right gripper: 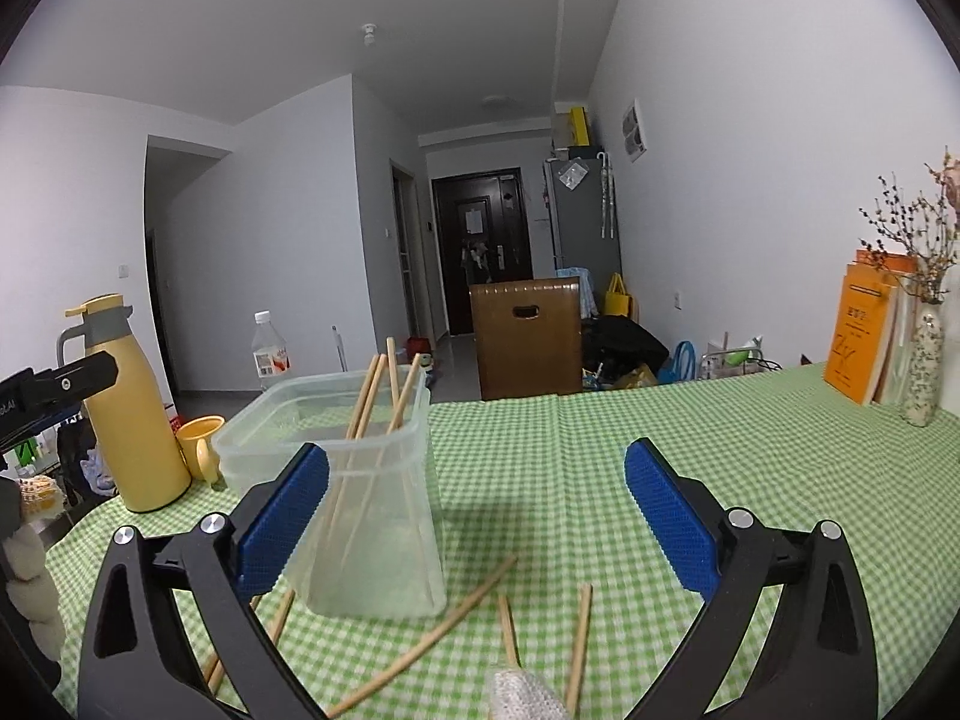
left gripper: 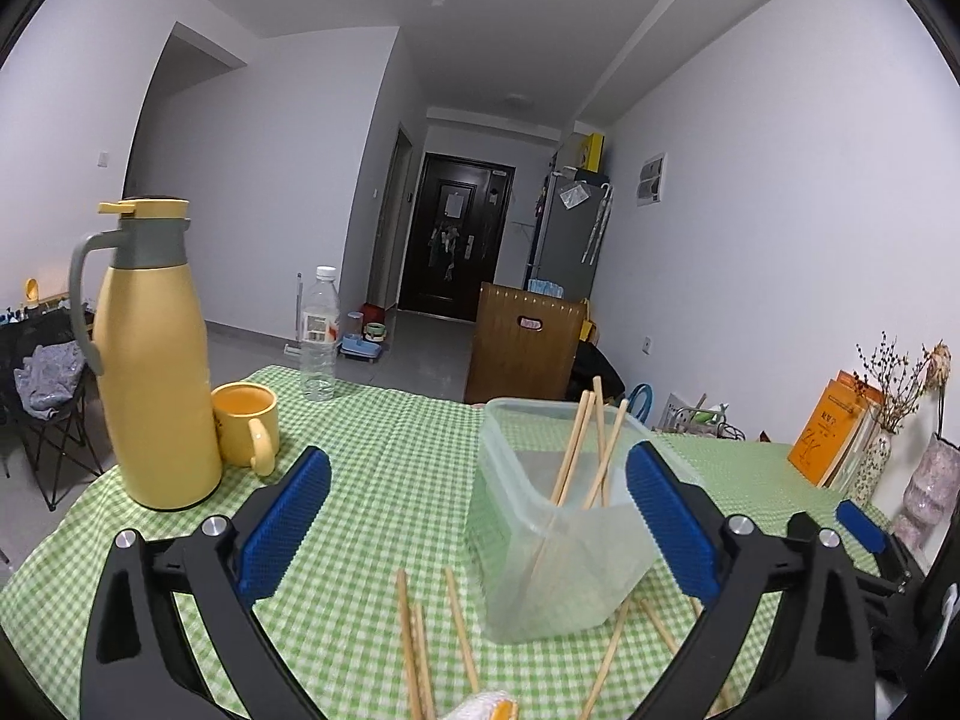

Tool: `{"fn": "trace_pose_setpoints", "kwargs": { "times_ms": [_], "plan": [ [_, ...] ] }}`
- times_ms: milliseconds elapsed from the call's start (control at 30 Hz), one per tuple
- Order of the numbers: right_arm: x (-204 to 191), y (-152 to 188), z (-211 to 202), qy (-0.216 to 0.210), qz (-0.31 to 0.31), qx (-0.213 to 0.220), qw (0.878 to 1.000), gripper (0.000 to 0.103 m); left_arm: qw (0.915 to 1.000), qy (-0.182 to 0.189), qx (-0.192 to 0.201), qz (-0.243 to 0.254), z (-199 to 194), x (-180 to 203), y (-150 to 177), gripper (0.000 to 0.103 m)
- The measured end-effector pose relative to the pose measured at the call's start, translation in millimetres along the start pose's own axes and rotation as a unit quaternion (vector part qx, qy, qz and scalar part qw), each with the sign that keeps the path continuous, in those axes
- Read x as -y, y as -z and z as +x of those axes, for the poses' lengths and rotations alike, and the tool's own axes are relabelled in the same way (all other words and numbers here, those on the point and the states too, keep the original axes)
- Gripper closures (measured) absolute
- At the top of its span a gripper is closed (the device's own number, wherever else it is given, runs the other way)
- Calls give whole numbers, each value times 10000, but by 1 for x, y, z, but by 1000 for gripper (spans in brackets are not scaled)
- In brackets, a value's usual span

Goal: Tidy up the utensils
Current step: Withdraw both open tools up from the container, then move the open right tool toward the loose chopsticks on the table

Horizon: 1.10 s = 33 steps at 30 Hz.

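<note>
A clear plastic container (left gripper: 558, 516) (right gripper: 360, 498) stands on the green checked tablecloth (left gripper: 390, 456) (right gripper: 570, 450), with several wooden chopsticks (left gripper: 591, 450) (right gripper: 384, 396) leaning upright inside it. More chopsticks (left gripper: 420, 648) (right gripper: 432, 636) lie loose on the cloth in front of it. My left gripper (left gripper: 480, 522) is open, the container between its blue pads without touching them. My right gripper (right gripper: 480, 522) is open too, the container's right side just inside its left pad. Part of the right gripper (left gripper: 864, 528) shows at the right of the left wrist view.
A yellow thermos jug (left gripper: 153, 372) (right gripper: 132, 408), a yellow mug (left gripper: 246, 426) (right gripper: 201, 444) and a clear water bottle (left gripper: 318, 336) (right gripper: 270, 354) stand at the left. Orange books (left gripper: 831, 432) (right gripper: 864, 336) and vases with dried flowers (right gripper: 924, 360) line the right wall. A wooden crate (right gripper: 528, 336) stands beyond the table.
</note>
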State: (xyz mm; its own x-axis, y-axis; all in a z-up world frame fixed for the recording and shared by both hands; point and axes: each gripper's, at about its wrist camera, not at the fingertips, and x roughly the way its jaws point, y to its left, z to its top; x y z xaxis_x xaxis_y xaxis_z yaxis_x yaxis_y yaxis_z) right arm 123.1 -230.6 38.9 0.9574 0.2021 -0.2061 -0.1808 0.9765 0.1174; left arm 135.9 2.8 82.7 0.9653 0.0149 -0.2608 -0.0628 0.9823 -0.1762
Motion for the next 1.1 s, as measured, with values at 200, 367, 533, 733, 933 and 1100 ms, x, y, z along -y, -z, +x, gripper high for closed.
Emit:
{"fn": "trace_pose_setpoints", "kwargs": {
  "times_ms": [200, 367, 533, 733, 933, 1100],
  "plan": [
    [5, 11, -16, 156, -70, -115, 9998, 8, 9996, -133, -151, 181, -13, -11, 18, 7],
    [5, 23, -24, 337, -180, -269, 9989, 8, 9987, -270, -370, 243, -15, -26, 38, 7],
    [9, 40, -23, 556, -204, -521, 9969, 8, 9977, -397, -511, 224, -14, -39, 54, 7],
    [11, 64, -18, 764, -393, -774, 9933, 8, 9951, -604, -645, 443, -10, -46, 74, 7],
    [10, 81, -19, 844, -523, -847, 9914, 8, 9935, -827, -634, 455, -5, -53, 88, 7],
    [9, 89, -20, 896, -538, -787, 9914, 8, 9931, -951, -592, 351, -2, -59, 96, 7]
  ]
}}
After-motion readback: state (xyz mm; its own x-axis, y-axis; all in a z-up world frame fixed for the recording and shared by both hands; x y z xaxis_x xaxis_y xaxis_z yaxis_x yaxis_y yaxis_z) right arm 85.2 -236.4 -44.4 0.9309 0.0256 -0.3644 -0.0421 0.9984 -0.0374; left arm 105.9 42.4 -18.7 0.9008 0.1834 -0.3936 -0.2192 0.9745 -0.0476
